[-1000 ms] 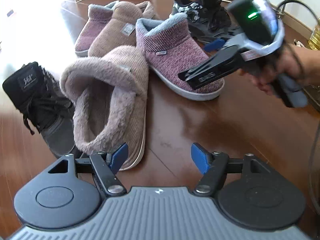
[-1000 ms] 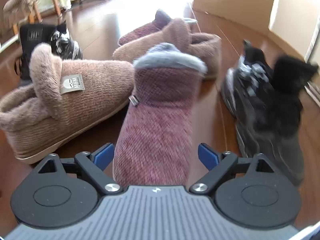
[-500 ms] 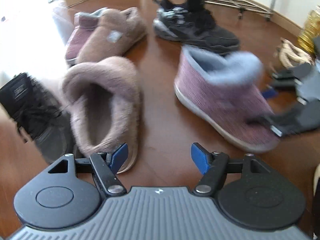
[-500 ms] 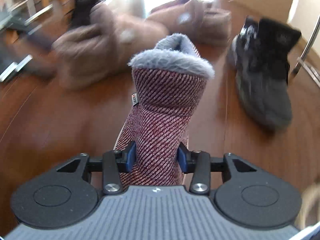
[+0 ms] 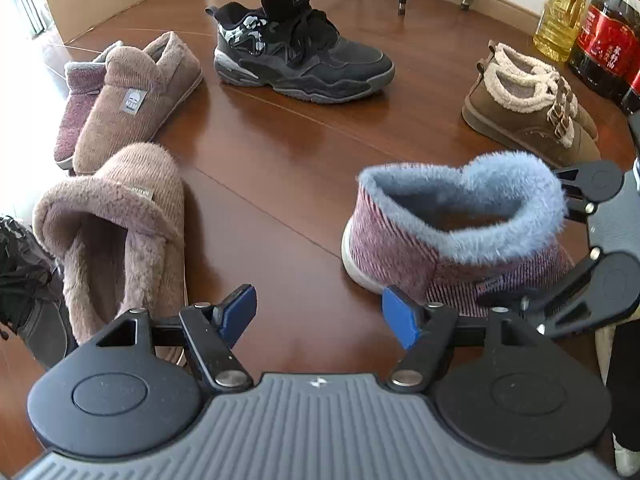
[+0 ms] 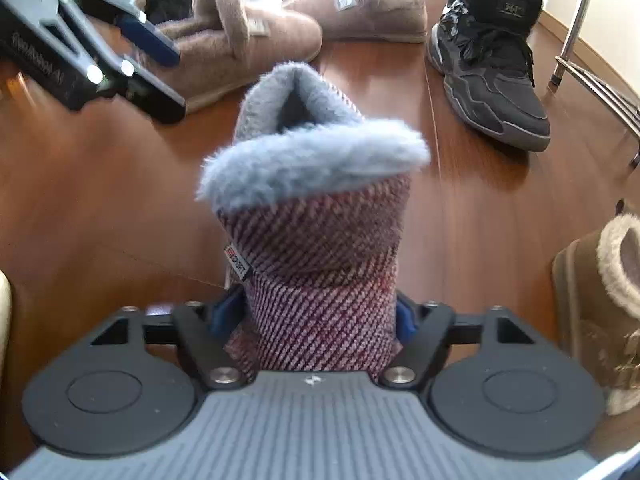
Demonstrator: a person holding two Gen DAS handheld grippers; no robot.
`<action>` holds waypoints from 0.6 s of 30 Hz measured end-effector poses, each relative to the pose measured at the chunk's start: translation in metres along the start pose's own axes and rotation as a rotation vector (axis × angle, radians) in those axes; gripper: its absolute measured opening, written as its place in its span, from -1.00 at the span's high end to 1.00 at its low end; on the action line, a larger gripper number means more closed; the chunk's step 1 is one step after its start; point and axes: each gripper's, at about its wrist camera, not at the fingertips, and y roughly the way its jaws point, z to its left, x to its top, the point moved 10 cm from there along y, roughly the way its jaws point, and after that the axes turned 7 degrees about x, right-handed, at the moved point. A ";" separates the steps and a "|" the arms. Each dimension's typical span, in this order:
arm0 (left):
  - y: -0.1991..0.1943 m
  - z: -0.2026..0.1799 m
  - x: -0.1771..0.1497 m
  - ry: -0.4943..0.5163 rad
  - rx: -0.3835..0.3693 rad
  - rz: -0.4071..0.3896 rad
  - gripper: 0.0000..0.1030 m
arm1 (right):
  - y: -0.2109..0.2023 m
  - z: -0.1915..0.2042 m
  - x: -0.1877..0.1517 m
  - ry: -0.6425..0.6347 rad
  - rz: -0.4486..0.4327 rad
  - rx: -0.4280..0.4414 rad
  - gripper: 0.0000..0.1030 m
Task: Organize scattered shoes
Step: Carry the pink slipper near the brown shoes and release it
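A maroon slipper (image 6: 316, 264) is clamped at the heel by the right claw (image 6: 316, 320), apparently for pairing; the left claw (image 5: 320, 316) is held apart, empty.

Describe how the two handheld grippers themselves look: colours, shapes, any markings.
Both match. The left gripper has a ribbed grey body with a small white logo, two round black discs, black linkage arms with silver pivot screws, and blue finger pads. The right gripper is built the same; white lettering, too blurred to read, runs along the left one's side.
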 end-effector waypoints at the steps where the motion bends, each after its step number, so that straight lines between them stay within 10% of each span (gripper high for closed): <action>1: -0.001 -0.001 0.000 0.007 -0.003 -0.001 -0.39 | -0.003 -0.005 -0.001 0.024 0.000 -0.012 -0.14; 12: 0.002 -0.031 0.005 0.105 -0.098 -0.016 -0.39 | -0.031 -0.019 -0.041 0.120 0.052 -0.038 -0.16; 18: 0.004 -0.025 0.006 0.137 -0.035 -0.040 -0.40 | -0.030 -0.017 -0.029 0.063 0.064 0.002 -0.57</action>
